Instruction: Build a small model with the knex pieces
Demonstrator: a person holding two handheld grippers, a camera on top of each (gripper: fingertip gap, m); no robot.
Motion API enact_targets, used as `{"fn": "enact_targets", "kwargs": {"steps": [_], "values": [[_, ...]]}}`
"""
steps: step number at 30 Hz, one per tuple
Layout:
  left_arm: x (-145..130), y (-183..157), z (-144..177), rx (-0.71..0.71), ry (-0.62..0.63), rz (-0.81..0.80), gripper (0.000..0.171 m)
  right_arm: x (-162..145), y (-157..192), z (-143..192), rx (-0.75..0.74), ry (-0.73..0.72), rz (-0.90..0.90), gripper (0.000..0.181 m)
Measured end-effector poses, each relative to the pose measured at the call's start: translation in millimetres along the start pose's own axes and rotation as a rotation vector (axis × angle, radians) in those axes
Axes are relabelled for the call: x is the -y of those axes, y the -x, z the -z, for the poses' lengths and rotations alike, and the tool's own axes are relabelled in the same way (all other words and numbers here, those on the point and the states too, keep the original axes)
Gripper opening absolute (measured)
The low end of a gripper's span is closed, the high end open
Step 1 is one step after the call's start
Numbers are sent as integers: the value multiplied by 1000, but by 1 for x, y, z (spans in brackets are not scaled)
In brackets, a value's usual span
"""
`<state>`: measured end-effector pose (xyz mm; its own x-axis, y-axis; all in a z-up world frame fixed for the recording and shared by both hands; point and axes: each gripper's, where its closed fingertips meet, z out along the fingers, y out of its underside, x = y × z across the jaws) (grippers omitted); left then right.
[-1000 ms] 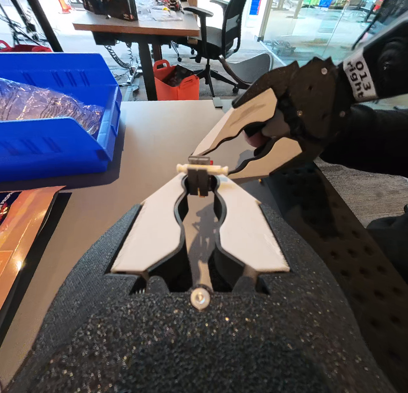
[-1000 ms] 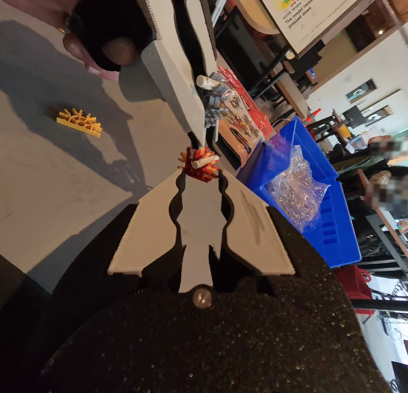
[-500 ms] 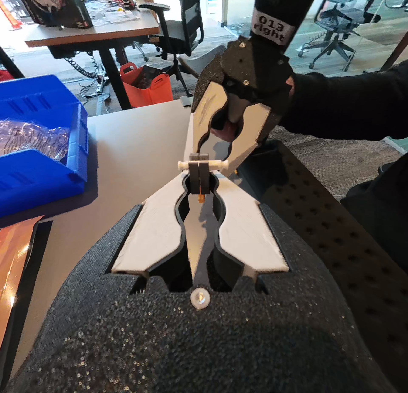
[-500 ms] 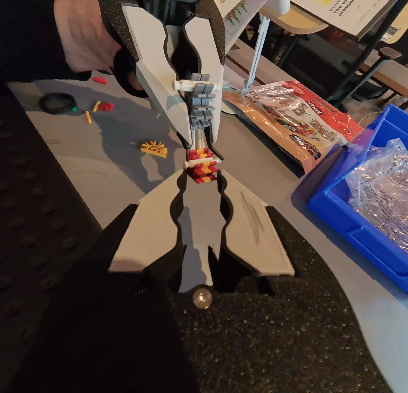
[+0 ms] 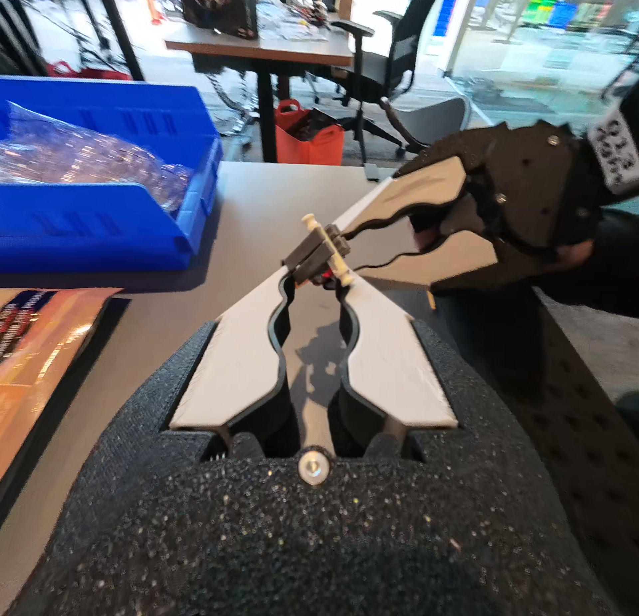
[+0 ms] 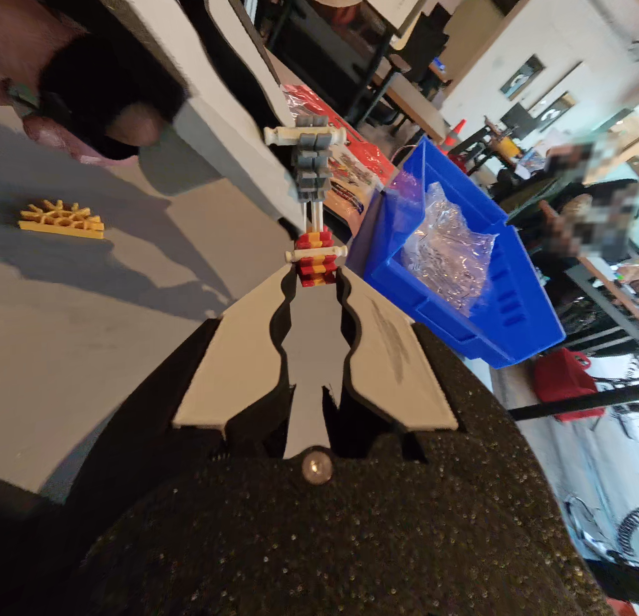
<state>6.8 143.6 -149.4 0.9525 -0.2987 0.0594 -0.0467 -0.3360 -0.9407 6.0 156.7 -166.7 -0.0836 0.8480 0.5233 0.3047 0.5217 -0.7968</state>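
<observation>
My left gripper (image 5: pixel 316 277) is shut on a grey connector stack (image 5: pixel 311 253) with a white rod (image 5: pixel 326 250) through it, and the stack tilts left. My right gripper (image 6: pixel 316 274) is shut on a red and yellow connector stack (image 6: pixel 314 264) with a white cross rod. Thin white rods (image 6: pixel 315 215) join this stack to the grey stack (image 6: pixel 311 163). In the left wrist view the right gripper (image 5: pixel 345 253) comes in from the right, tip to tip with mine. In the right wrist view the left gripper (image 6: pixel 297 170) comes in from the upper left. The joined piece is held above the grey table (image 5: pixel 276 191).
A blue bin (image 5: pixel 103 219) with a clear plastic bag stands at the left; it also shows in the right wrist view (image 6: pixel 484 322). An orange and red packet (image 5: pixel 41 340) lies beside it. A yellow connector (image 6: pixel 62 219) lies on the table. A black perforated mat (image 5: pixel 553 426) lies at the right. Only a small space, under 4 cm, lies between the two pairs of fingers.
The right gripper has swung from upright ahead of the left one to lying in from the right. The grey stack has tilted left. Both grippers have kept their hold.
</observation>
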Motion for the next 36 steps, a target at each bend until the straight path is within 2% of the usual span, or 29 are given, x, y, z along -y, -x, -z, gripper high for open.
{"fn": "enact_targets", "kwargs": {"steps": [3,6,11,14,19,23,29,36], "values": [[2,5,-1,-1,-43,59,18,-1,0,-4,-32,27,49,22],[1,12,1,16,-49,63,9,-6,15,-10,47,57,80,23],[-20,13,6,7,117,-46,7,-17,32,-12,173,100,63,23],[-52,17,5,27,293,-173,8,-28,33,-9,217,135,61,24],[-76,11,-2,-37,362,-177,8,-42,28,-5,264,171,-4,23],[-80,8,-1,-71,362,-155,9,-46,29,-3,275,186,7,23],[-84,9,5,-81,380,-116,21,-43,28,1,288,170,-5,23],[-90,2,17,-85,490,-83,40,-46,28,8,296,193,24,23]]}}
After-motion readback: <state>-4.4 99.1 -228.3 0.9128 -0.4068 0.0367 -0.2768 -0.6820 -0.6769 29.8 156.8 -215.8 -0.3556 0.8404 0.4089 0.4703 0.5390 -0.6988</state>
